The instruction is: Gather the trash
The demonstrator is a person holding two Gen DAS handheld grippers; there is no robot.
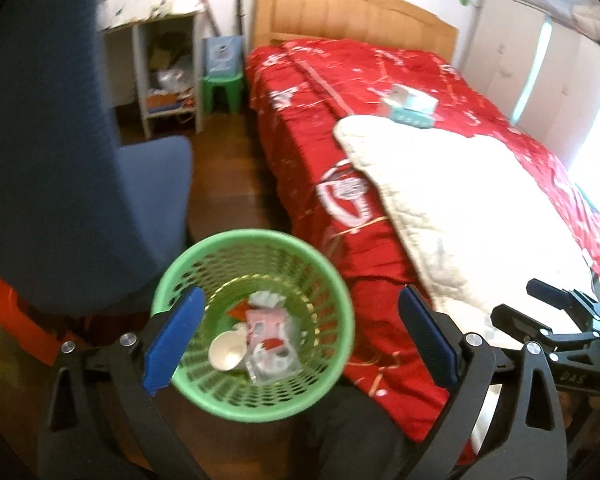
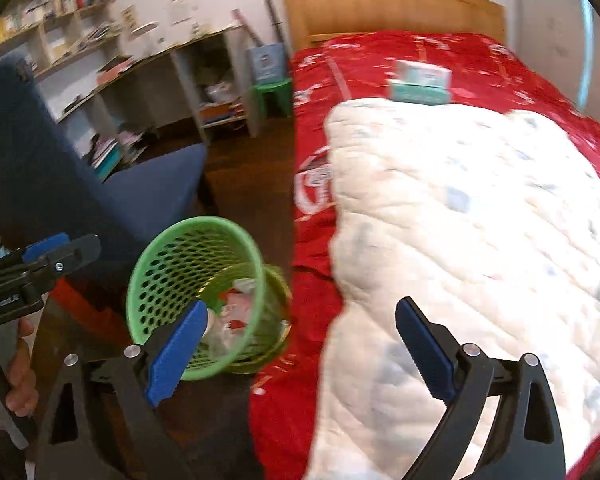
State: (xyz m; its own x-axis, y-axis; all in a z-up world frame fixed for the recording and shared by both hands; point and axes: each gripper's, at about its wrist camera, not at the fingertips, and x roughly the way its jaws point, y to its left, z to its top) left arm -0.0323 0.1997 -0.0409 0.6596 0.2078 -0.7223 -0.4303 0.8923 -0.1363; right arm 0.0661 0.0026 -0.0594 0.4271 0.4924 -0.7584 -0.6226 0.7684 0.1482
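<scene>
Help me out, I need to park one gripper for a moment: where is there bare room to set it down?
Bare red bedspread lies between the headboard and the white quilt, apart from a teal box. A strip of wood floor runs between bed and blue chair. The green basket holds trash, and the desk shelves look crowded.

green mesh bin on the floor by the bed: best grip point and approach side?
Take the green bin by its rim, one finger inside and one outside the mesh wall. It stands upright and open-topped, so come from above. The left gripper, jaws open, already hangs over it. Use the near side: the bed and blue chair crowd the others.
</scene>
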